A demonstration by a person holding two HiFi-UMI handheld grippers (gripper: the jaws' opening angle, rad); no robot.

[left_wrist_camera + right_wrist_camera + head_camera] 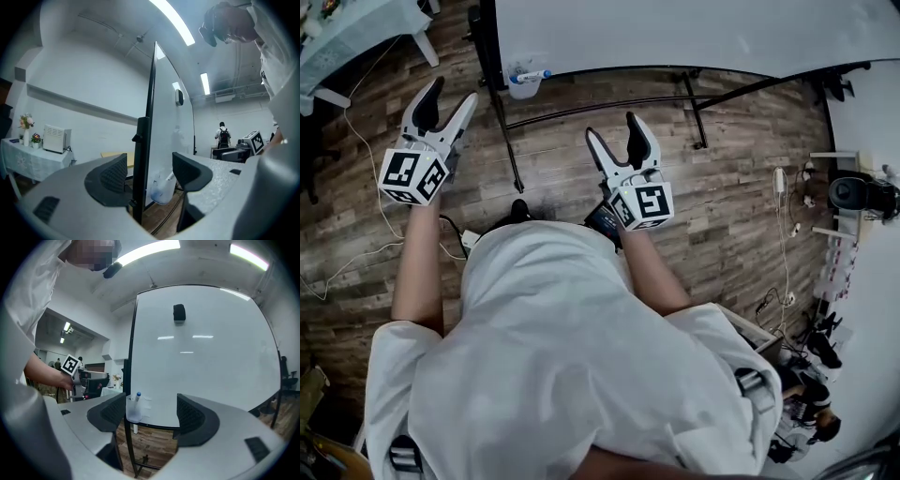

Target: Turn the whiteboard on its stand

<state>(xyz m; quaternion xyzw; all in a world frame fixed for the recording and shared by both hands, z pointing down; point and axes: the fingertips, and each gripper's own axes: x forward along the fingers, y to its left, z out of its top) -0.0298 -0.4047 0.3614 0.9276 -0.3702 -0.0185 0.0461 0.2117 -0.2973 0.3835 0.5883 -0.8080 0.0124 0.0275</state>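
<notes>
The whiteboard (675,33) stands on a black wheeled stand (506,141) across the top of the head view, over a wooden floor. A clear cup (523,82) with a blue-capped marker hangs at its left lower corner. My left gripper (453,94) is open, level, a little short of the board's left edge; in the left gripper view the black side post (142,164) shows between the open jaws, apart from them. My right gripper (612,127) is open and faces the board's face (201,357), which carries a black eraser (179,312). Nothing is held.
A table with a light cloth (347,28) stands at the far left, with a white appliance (55,139) on it. Cables (356,253) trail over the floor on the left. A power strip (780,178) and camera gear (853,194) sit to the right. A person (223,136) stands far off.
</notes>
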